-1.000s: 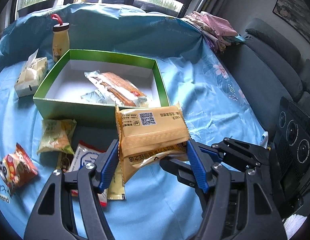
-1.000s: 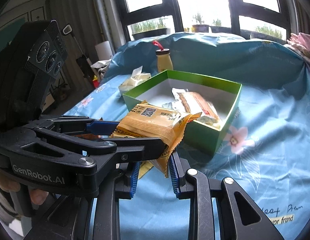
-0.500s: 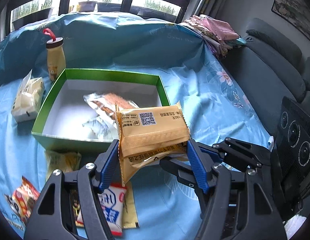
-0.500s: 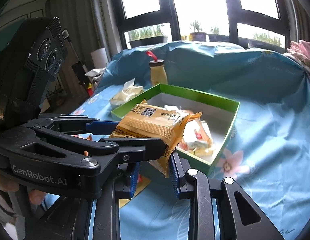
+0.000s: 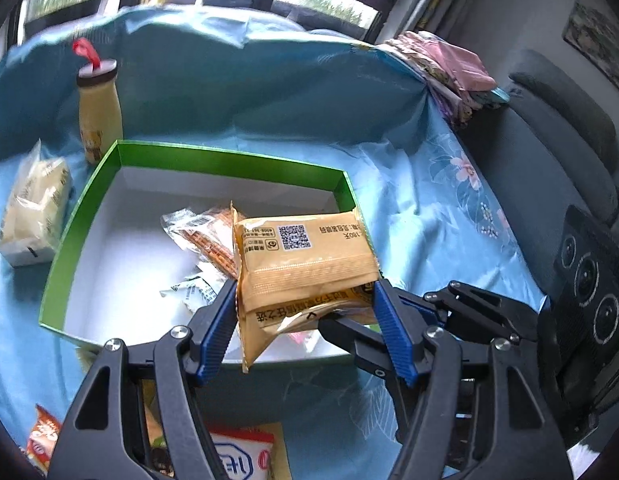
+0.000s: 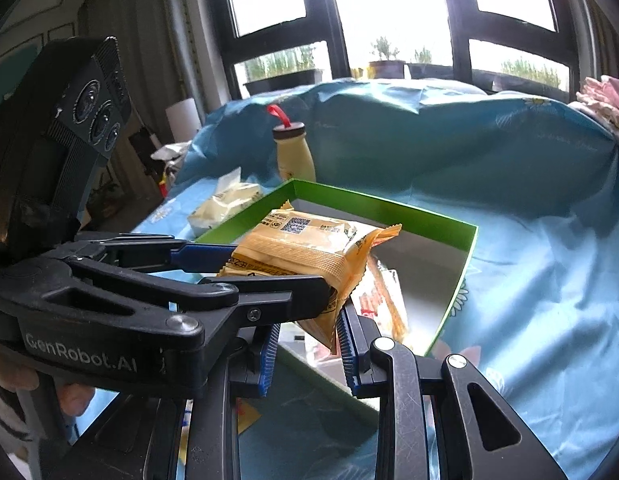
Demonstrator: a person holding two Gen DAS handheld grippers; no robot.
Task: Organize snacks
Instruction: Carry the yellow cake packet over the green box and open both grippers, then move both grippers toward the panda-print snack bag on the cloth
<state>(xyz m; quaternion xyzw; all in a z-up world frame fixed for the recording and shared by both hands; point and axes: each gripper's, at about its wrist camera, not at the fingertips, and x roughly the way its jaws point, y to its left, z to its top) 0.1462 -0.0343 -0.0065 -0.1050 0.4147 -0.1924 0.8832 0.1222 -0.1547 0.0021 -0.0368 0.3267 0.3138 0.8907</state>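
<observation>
While both grippers meet over the green box, the left gripper clamps a yellow packet across its width: each blue pad presses a side of the wrapper, so the fingers stand about half apart, filled by the packet. The packet sits face up with a QR code showing, and its lower sealed edge hangs down between the fingers.

From the right wrist view, the right gripper comes in from the side with its fingers close together. The packet's crimped corner dips into the narrow gap and lies against the right-hand pad; a sliver of space shows beside the other pad, so I cannot tell whether this gripper truly pinches the corner or only touches it.

The packet hangs in the air above the near right part of the box, clear of the floor. On the white floor lie a clear wrapper of brown sticks and other small packets. A bottle with a red loop stands behind the box's far left corner, and a pale bag lies to its left on the blue cloth. More snack packs lie on the cloth in front of the box, under the left gripper.
</observation>
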